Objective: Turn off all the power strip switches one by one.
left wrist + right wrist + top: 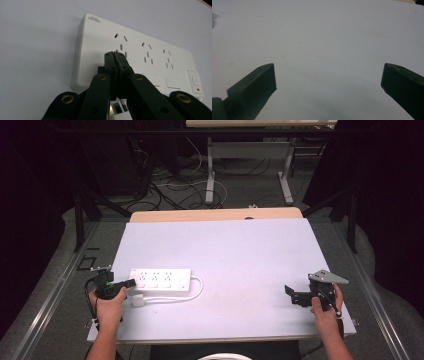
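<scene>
We take the white plastic three-outlet power strip (161, 279) as our landmark; it lies flat on the pale grey table mat (240, 250). Our left gripper (129, 283) sits at the strip's near-left end, its jaws pressed fully together with nothing between them, tips over the first outlet. The strip's white plug (138, 300) rests on the mat just in front of that end, its white cord (199, 287) looping round from the strip's right end. Our right gripper (289, 294) waits well to the right of the strip, jaws spread wide and empty. We judge the work barely begun: the plug lies loose and nothing is inserted in any outlet.
</scene>
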A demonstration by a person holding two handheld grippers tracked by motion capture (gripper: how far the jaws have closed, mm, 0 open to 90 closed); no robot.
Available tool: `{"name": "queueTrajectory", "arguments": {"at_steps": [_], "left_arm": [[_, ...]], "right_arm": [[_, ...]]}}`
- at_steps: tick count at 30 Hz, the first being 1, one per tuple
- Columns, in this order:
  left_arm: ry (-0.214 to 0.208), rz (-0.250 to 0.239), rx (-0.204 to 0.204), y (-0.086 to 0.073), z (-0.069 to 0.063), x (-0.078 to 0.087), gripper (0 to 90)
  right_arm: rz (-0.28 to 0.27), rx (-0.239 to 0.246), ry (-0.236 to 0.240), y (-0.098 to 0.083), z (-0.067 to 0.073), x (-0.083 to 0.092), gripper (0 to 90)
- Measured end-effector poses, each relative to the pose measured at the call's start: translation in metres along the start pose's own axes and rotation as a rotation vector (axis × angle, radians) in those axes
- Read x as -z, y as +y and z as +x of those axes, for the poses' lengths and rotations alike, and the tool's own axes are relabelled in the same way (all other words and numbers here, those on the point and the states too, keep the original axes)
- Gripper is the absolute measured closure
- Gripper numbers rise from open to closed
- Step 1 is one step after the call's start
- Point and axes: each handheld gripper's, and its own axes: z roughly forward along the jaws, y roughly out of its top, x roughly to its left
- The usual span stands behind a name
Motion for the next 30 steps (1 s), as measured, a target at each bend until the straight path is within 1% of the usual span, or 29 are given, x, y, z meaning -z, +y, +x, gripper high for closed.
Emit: {"name": "queueTrajectory", "arguments": {"at_steps": [1, 2, 3, 4, 5, 6, 8, 9, 10, 11, 12, 13, 15, 16, 17, 18, 19, 20, 22, 25, 26, 27, 28, 29, 30], "left_arm": [[0.000, 0.002, -0.007, 0.001, 0.001, 0.001, 90.0], [0.003, -0.004, -0.001, 0.001, 0.000, 0.001, 90.0], [0.004, -0.012, -0.004, 0.000, 0.000, 0.001, 90.0], [0.010, -0.019, 0.001, 0.001, 0.000, 0.001, 90.0], [0.013, -0.013, -0.012, 0.001, 0.001, 0.002, 90.0], [0.013, -0.024, 0.000, 0.001, 0.000, 0.001, 90.0], [0.026, -0.023, -0.025, 0.002, -0.002, 0.002, 90.0], [0.029, -0.022, -0.044, 0.002, -0.002, 0.003, 90.0], [0.028, -0.027, -0.044, 0.002, -0.004, 0.004, 90.0], [0.045, -0.030, -0.068, 0.002, -0.006, 0.004, 90.0], [0.046, -0.024, -0.086, 0.003, -0.007, 0.006, 90.0], [0.052, -0.039, -0.097, 0.002, -0.008, 0.005, 90.0], [0.041, -0.036, -0.111, 0.002, -0.011, 0.006, 84.9], [0.043, -0.042, -0.125, 0.002, -0.013, 0.006, 82.8], [0.050, -0.061, -0.129, 0.002, -0.015, 0.005, 80.7], [0.057, -0.056, -0.153, 0.002, -0.016, 0.005, 78.2], [0.061, -0.067, -0.163, 0.002, -0.017, 0.004, 75.6], [0.062, -0.057, -0.170, 0.002, -0.018, 0.004, 74.5], [0.051, -0.061, -0.176, 0.002, -0.021, 0.004, 72.1], [0.056, -0.071, -0.202, 0.002, -0.024, 0.005, 68.2], [0.061, -0.082, -0.215, 0.002, -0.025, 0.005, 65.9], [0.063, -0.084, -0.225, 0.002, -0.026, 0.005, 65.6], [0.064, -0.085, -0.223, 0.001, -0.028, 0.005, 65.1], [0.062, -0.086, -0.238, 0.001, -0.029, 0.005, 63.8], [0.061, -0.085, -0.238, 0.001, -0.032, 0.005, 62.7]], "right_arm": [[0.001, -0.002, 0.000, 0.000, 0.000, 0.000, 0.0], [-0.003, -0.002, 0.004, 0.000, 0.000, -0.001, 0.0], [-0.004, 0.000, 0.006, 0.000, 0.000, -0.001, 0.0], [-0.012, 0.000, -0.002, 0.000, 0.000, -0.001, 0.0], [-0.005, 0.002, -0.003, 0.000, 0.000, -0.001, 0.0], [-0.010, 0.002, -0.007, 0.000, 0.000, -0.001, 0.0], [-0.009, 0.001, -0.007, 0.000, 0.000, -0.001, 0.0], [-0.009, 0.002, -0.007, 0.000, 0.000, -0.001, 0.0], [-0.009, 0.004, -0.008, 0.000, 0.000, -0.001, 0.0], [-0.005, 0.002, -0.005, 0.000, 0.001, -0.001, 0.0], [-0.010, -0.003, -0.002, 0.000, 0.001, -0.001, 0.0], [-0.011, -0.008, 0.000, 0.000, 0.002, -0.001, 0.0], [-0.013, -0.001, -0.003, 0.000, 0.002, -0.001, 0.0], [-0.009, -0.003, -0.001, 0.000, 0.002, -0.001, 0.0], [0.000, -0.002, 0.004, 0.000, 0.002, 0.000, 0.0], [0.000, 0.003, 0.005, 0.000, 0.002, 0.000, 0.0], [-0.006, 0.005, -0.002, 0.000, 0.002, 0.000, 0.0], [-0.007, 0.001, -0.003, 0.000, 0.002, 0.000, 0.0], [-0.005, 0.000, -0.001, 0.000, 0.001, 0.001, 0.0], [-0.008, -0.001, 0.005, 0.000, 0.001, 0.000, 0.0], [-0.008, 0.000, 0.004, 0.000, 0.001, 0.000, 0.0], [-0.005, -0.004, 0.005, 0.000, 0.002, 0.000, 0.0], [-0.006, 0.000, 0.004, 0.000, 0.001, 0.000, 0.0], [-0.007, 0.002, 0.004, 0.000, 0.001, 0.000, 0.0], [-0.010, -0.005, 0.001, 0.000, 0.002, -0.001, 0.0]]}}
